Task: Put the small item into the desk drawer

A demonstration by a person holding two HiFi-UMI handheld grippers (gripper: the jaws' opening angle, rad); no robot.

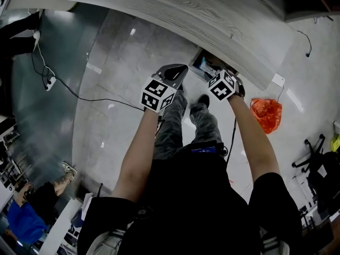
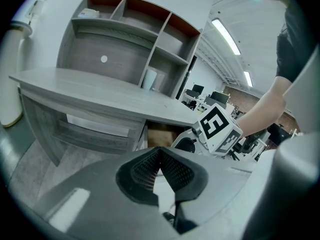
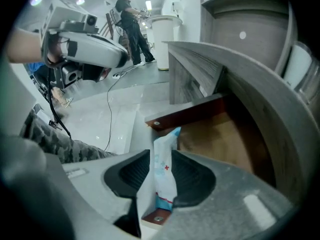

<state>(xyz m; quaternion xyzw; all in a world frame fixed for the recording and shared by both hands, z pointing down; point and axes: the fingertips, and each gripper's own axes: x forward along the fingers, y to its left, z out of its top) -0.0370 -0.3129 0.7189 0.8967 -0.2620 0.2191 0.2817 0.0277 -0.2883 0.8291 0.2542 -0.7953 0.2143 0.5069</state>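
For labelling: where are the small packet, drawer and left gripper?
small packet (image 3: 164,171), right gripper view, its middle
drawer (image 3: 215,139), right gripper view, bare wooden floor
left gripper (image 2: 160,155), left gripper view, between fingertips

both arms (image 1: 139,153) stretched forward; your left gripper (image 2: 159,156) has its jaws pressed together, your right gripper (image 3: 161,159) pinches a small packet (image 3: 164,179).

An orange bag (image 1: 266,114) (crumpled) lies on the pale floor (image 1: 122,73) near a black office chair (image 1: 312,152).
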